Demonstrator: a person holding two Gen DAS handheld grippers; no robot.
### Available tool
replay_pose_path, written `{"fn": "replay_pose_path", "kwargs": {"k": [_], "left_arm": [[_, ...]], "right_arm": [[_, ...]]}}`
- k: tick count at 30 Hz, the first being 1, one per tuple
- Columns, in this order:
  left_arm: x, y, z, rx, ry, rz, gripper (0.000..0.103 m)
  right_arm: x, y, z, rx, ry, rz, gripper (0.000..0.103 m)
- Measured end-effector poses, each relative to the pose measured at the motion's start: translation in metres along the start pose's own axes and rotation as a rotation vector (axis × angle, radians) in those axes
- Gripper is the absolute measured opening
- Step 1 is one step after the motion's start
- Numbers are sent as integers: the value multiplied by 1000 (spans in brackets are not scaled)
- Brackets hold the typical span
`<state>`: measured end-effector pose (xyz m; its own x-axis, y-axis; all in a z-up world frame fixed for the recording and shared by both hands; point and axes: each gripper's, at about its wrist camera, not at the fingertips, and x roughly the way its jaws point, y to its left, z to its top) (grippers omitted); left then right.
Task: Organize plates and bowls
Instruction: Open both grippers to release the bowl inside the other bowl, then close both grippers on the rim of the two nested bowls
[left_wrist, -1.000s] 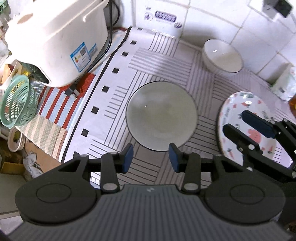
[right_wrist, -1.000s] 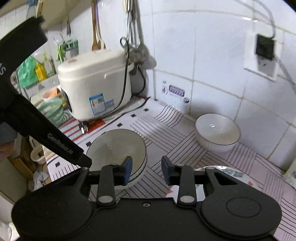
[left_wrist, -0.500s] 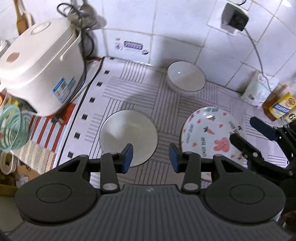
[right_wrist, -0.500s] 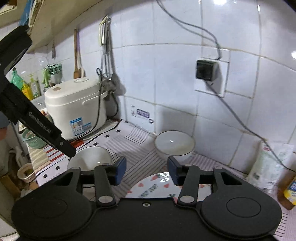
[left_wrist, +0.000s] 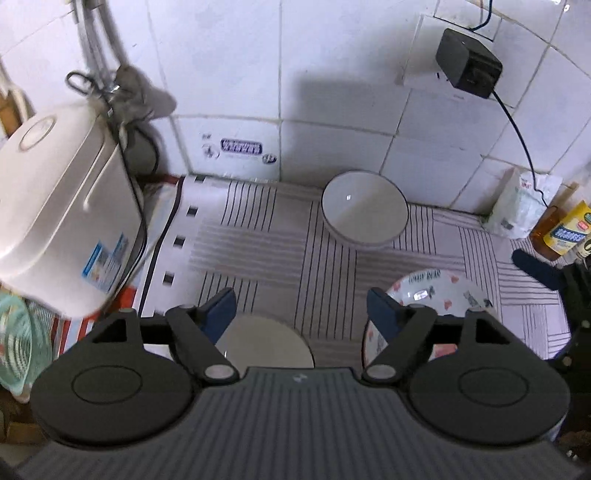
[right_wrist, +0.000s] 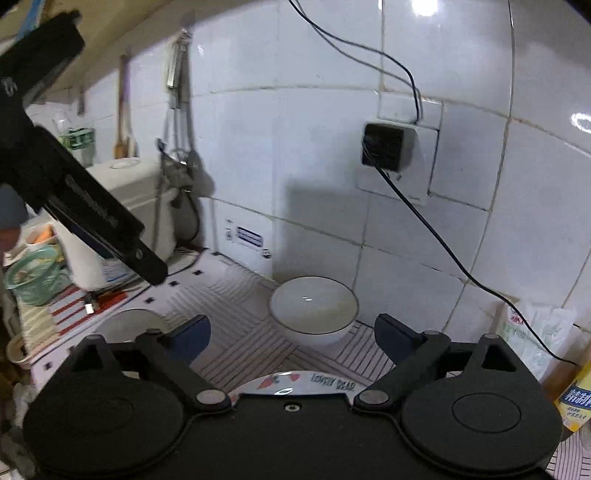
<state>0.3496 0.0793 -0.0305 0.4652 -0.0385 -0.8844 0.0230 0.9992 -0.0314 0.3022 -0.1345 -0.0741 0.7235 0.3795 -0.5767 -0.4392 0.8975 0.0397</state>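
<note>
1. The white bowl (left_wrist: 365, 208) by the tiled wall is my landmark; it sits upright on the striped mat (left_wrist: 258, 236) that covers the desk, close under the wall socket with the black plug (left_wrist: 468, 63).
2. Nearer than that bowl and to its right lies the patterned plate (left_wrist: 436, 291), flat on the mat, with hearts and lettering along its rim; part of it is hidden behind the left gripper's own body.
3. Nearer than the bowl and to its left sits a second, plain dish (left_wrist: 264, 341), only half visible behind the same gripper; bowl or plate, I cannot tell.
4. The left gripper (left_wrist: 301, 310) hovers above the mat on the near side of the bowl. Its jaws have just been opening and stand wide, with nothing between them.
5. The right gripper (right_wrist: 291, 334) points toward the bowl from the near side, above the plate's rim. Its jaws have also just been opening, stand very wide, and grip nothing.
6. Far left of the bowl stands a white rice cooker (left_wrist: 62, 221), with a green basket (left_wrist: 20, 339) beyond it.
7. Right of the bowl, against the wall, are a white bag (left_wrist: 517, 206) and a yellow-labelled bottle (left_wrist: 563, 230).
</note>
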Motion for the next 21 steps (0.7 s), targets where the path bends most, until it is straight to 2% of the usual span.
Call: {"fn": "replay_pose_path", "kwargs": {"k": [4, 7, 9, 14, 19, 21], "left_arm": [[23, 1, 15, 7, -16, -22, 83], [49, 2, 26, 17, -44, -58, 83], [70, 1, 34, 16, -27, -40, 83], [116, 0, 54, 23, 11, -77, 83], [162, -10, 69, 52, 71, -100, 71], [175, -12, 74, 54, 82, -118, 71]], "right_arm": [[33, -9, -5, 56, 33, -17, 97], [56, -12, -7, 42, 57, -37, 98], [73, -13, -8, 29, 82, -42, 99], [120, -19, -15, 6, 168, -50, 99], [155, -20, -18, 31, 275, -71, 98], [160, -17, -16, 38, 269, -61, 98]]}}
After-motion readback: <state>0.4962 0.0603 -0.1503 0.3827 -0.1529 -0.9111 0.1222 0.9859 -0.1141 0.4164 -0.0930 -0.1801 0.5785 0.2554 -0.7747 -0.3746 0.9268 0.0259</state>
